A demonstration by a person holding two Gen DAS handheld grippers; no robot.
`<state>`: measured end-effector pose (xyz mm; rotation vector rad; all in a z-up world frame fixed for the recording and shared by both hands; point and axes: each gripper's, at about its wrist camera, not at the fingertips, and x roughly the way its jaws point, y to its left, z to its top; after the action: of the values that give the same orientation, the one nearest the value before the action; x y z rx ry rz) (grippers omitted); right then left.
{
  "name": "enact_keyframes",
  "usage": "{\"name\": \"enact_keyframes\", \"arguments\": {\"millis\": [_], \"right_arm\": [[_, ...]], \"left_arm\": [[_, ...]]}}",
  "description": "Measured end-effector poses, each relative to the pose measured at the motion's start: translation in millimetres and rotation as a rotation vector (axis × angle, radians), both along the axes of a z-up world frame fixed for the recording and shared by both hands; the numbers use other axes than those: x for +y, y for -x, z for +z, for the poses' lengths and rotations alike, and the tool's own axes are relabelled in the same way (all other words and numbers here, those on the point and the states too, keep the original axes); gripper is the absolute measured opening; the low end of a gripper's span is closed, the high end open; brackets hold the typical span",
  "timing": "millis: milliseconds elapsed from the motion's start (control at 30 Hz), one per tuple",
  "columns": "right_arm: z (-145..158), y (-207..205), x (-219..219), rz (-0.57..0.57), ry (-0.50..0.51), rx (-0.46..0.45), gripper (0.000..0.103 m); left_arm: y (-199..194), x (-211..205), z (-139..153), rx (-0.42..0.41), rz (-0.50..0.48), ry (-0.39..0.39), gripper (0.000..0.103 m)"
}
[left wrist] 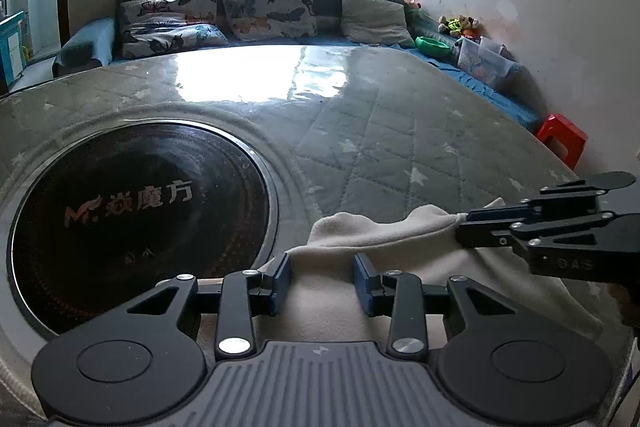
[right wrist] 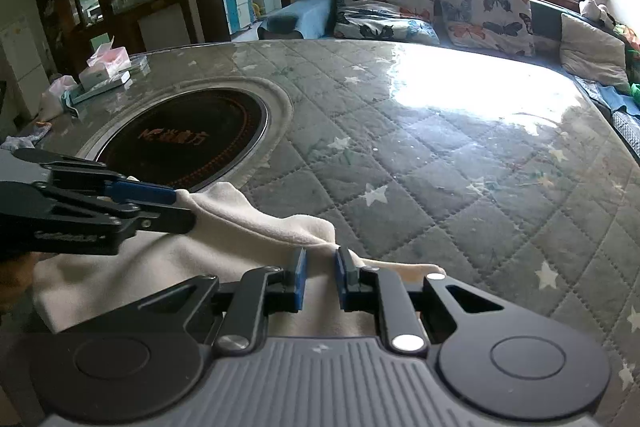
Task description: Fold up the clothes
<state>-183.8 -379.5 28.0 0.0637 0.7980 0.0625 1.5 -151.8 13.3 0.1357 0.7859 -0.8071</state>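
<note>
A cream fleece garment (left wrist: 360,231) lies bunched at the near edge of a round table (left wrist: 400,131) covered by a grey quilted star-print cloth under glass. In the left wrist view my left gripper (left wrist: 322,267) has a thick fold of the garment pinched between its blue pads. My right gripper (left wrist: 464,229) comes in from the right, shut on a raised corner of it. In the right wrist view my right gripper (right wrist: 322,263) clamps a ridge of the garment (right wrist: 240,227). The left gripper (right wrist: 182,209) holds the other corner, lifted off the table (right wrist: 440,167).
A black round hob (left wrist: 140,211) is set into the table's middle, just beyond the garment. Boxes and tissue packs (right wrist: 104,71) sit at the table's far left. A sofa with butterfly cushions (left wrist: 264,3) runs behind, and a red stool (left wrist: 562,139) stands at the right.
</note>
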Motion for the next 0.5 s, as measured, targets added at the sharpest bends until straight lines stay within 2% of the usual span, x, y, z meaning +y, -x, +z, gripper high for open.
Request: {"name": "enact_keyframes", "arguments": {"millis": [100, 233, 333, 433, 500], "right_arm": [[10, 6, 5, 0.008, 0.012, -0.024, 0.016], [17, 11, 16, 0.033, 0.03, -0.045, 0.016], [10, 6, 18, 0.029, 0.029, -0.026, 0.017], [4, 4, 18, 0.032, 0.031, 0.0, 0.018], [8, 8, 21, 0.045, 0.043, -0.005, 0.019]], "left_arm": [[4, 5, 9, -0.012, 0.01, 0.026, 0.038], [5, 1, 9, -0.055, 0.016, -0.011, 0.038], [0, -1, 2, -0.034, 0.03, -0.024, 0.038], [3, 9, 9, -0.031, 0.041, -0.005, 0.038], [7, 20, 16, -0.052, 0.052, -0.001, 0.043]]}}
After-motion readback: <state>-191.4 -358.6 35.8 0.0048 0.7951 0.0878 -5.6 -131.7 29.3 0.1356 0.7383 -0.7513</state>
